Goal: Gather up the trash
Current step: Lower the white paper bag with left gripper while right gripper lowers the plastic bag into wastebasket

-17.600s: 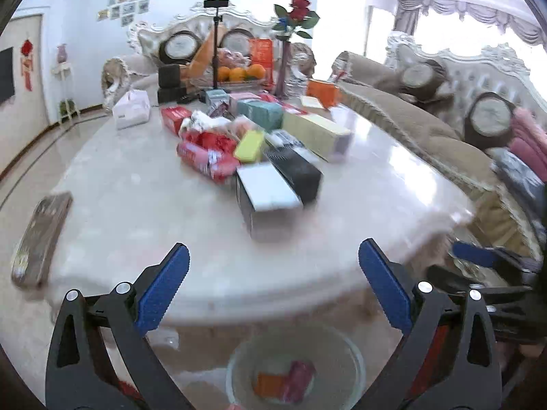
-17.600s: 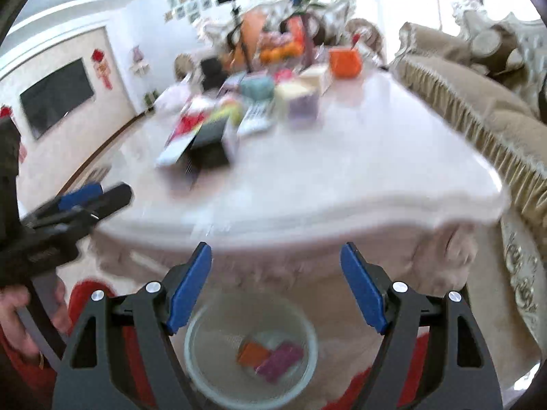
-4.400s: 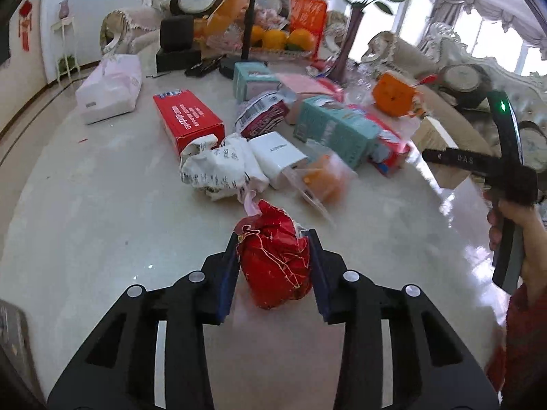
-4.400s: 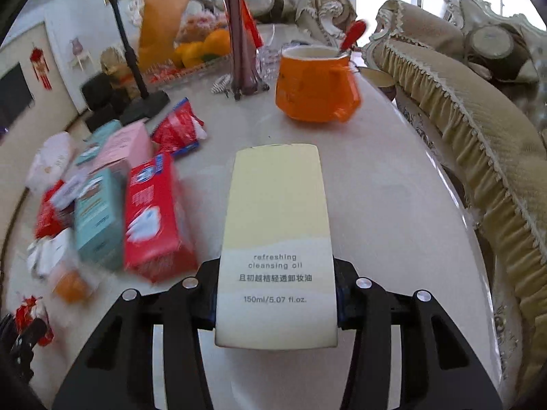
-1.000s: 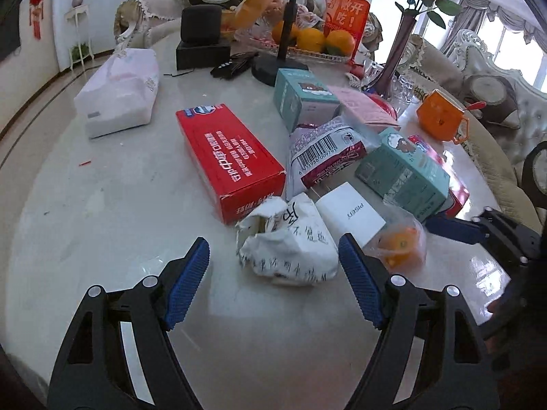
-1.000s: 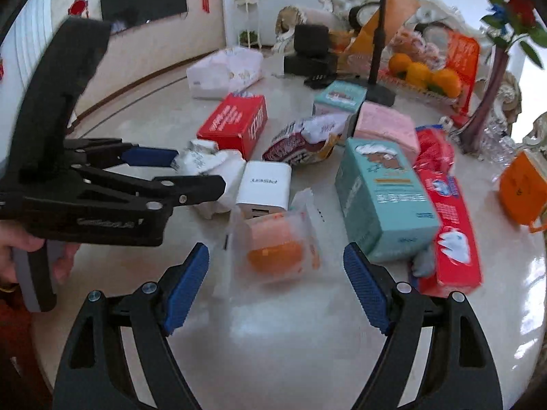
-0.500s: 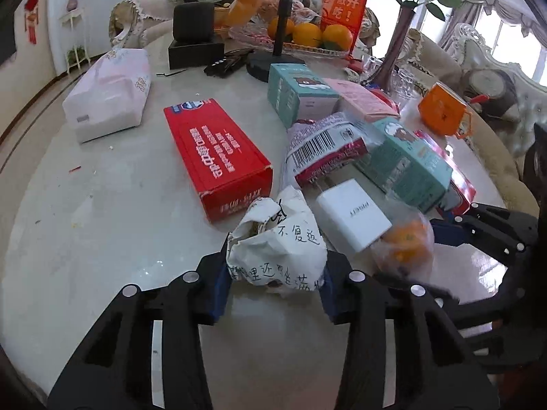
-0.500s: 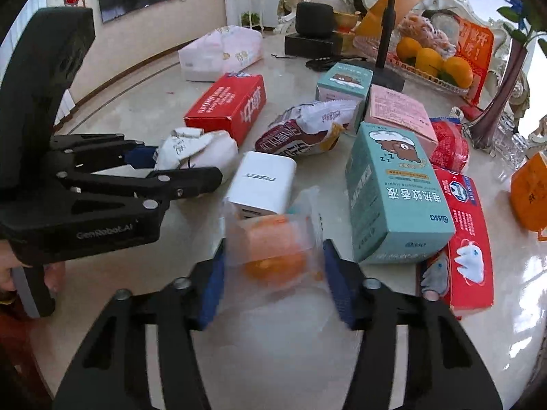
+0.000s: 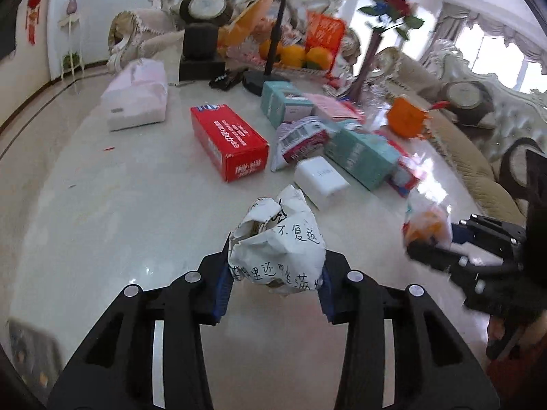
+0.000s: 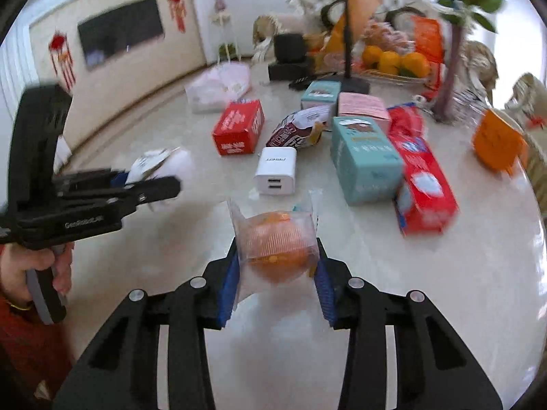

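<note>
On the left, the left gripper (image 9: 275, 282) has its fingers clamped on a crumpled white paper wrapper (image 9: 278, 244) with handwriting, held over the near edge of the marble table (image 9: 102, 205). Towards the middle lie a red box (image 9: 228, 140), a white charger (image 10: 276, 170) and a teal box (image 10: 364, 159). On the right, the right gripper (image 10: 275, 280) pinches a clear packet holding something orange (image 10: 275, 244), also above the near edge.

Both grippers held level above the tabletop: left gripper (image 9: 273, 273) clamped on a crumpled paper wrapper (image 9: 278, 244), right gripper (image 10: 275, 275) clamped on a clear-bagged orange item (image 10: 275, 249).
</note>
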